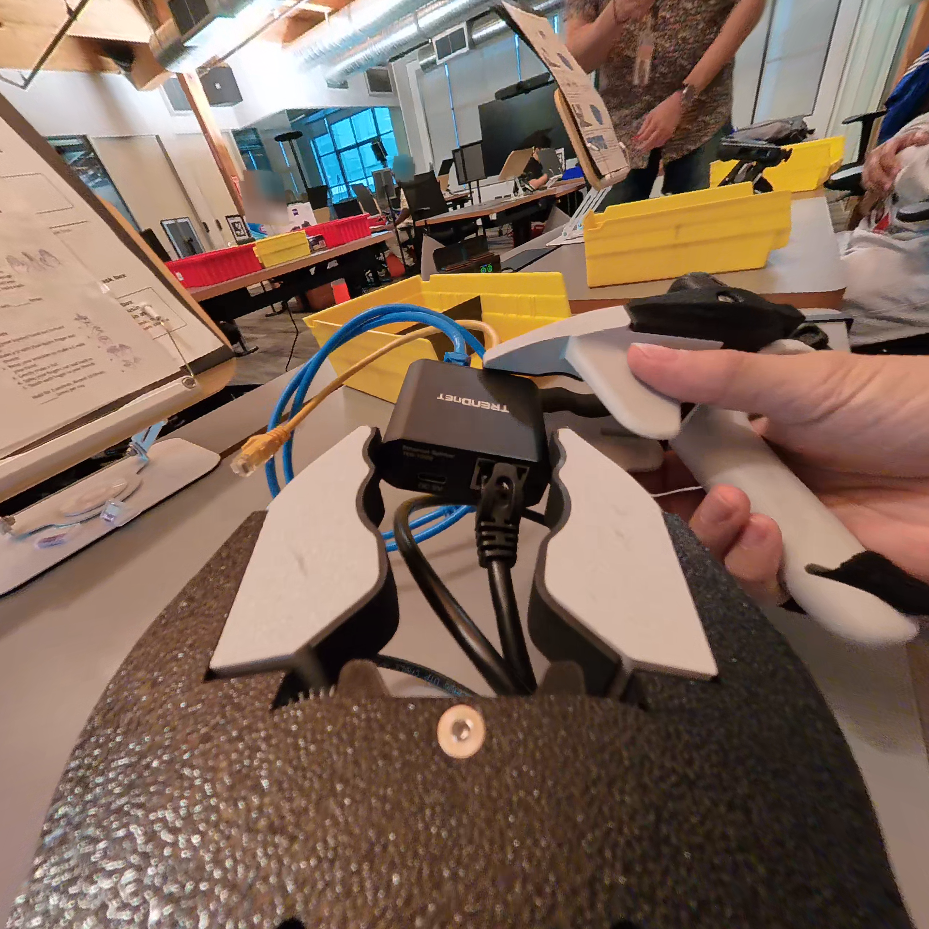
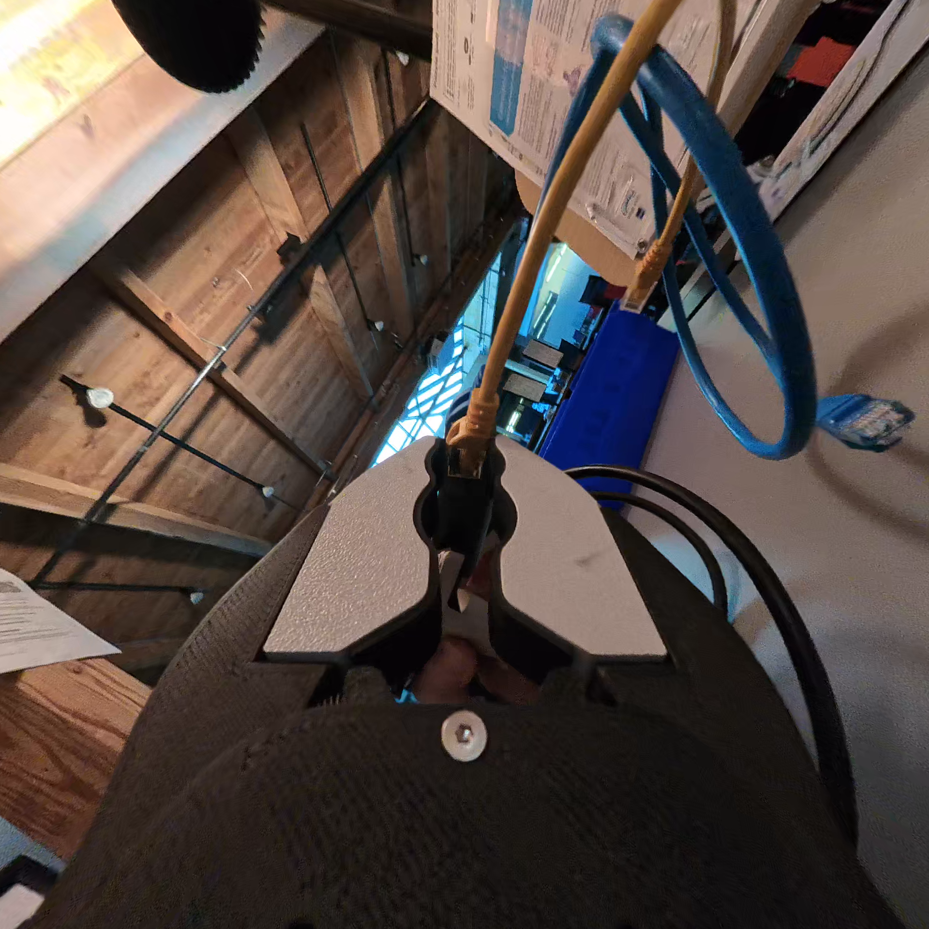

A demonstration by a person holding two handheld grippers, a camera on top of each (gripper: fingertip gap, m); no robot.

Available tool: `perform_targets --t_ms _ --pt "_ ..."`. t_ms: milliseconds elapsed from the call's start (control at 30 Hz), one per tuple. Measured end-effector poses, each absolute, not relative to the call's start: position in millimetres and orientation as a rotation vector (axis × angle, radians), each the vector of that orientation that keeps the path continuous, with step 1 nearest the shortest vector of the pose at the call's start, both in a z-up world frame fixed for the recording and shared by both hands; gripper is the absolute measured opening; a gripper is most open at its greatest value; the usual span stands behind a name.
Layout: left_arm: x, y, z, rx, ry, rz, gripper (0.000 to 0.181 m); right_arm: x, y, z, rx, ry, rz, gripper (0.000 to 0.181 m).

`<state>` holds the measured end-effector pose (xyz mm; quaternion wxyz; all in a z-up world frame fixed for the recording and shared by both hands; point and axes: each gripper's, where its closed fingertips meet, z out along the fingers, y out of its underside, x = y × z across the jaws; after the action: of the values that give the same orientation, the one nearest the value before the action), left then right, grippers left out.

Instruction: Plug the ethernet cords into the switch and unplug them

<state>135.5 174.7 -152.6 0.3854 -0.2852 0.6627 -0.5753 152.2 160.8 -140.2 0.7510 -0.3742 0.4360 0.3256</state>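
A small black switch [image 1: 465, 407] sits on the grey table [image 1: 100, 678]. My left gripper [image 1: 462, 442] is shut on its two sides. A black cord [image 1: 497, 533] is plugged into its near port. A blue cord [image 1: 301, 392] reaches its far side; its other plug [image 2: 864, 420] lies loose on the table. My right gripper [image 2: 465, 447], rolled sideways, is shut over the switch's far edge, on the yellow cord's plug [image 2: 475, 427] at a port. It also shows in the left wrist view [image 1: 495, 359], held by a hand. The yellow cord's other plug [image 1: 251, 452] lies free.
A tilted document stand [image 1: 90, 301] is close on the left. A yellow bin [image 1: 528, 296] stands just behind the switch and another yellow bin [image 1: 683, 236] farther right. A person [image 1: 668, 75] stands at the back right. A blue bin [image 2: 608, 392] shows past the right gripper. Left and right tips are no more than a few centimetres apart.
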Motion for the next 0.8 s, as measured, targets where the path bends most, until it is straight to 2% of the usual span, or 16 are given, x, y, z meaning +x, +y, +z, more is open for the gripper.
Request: perform_targets --t_ms 800 --pt "139.5 172.1 -155.4 -0.793 1.668 -1.461 0.062 158.9 152.9 -144.2 -0.736 0.986 0.709 0.013"
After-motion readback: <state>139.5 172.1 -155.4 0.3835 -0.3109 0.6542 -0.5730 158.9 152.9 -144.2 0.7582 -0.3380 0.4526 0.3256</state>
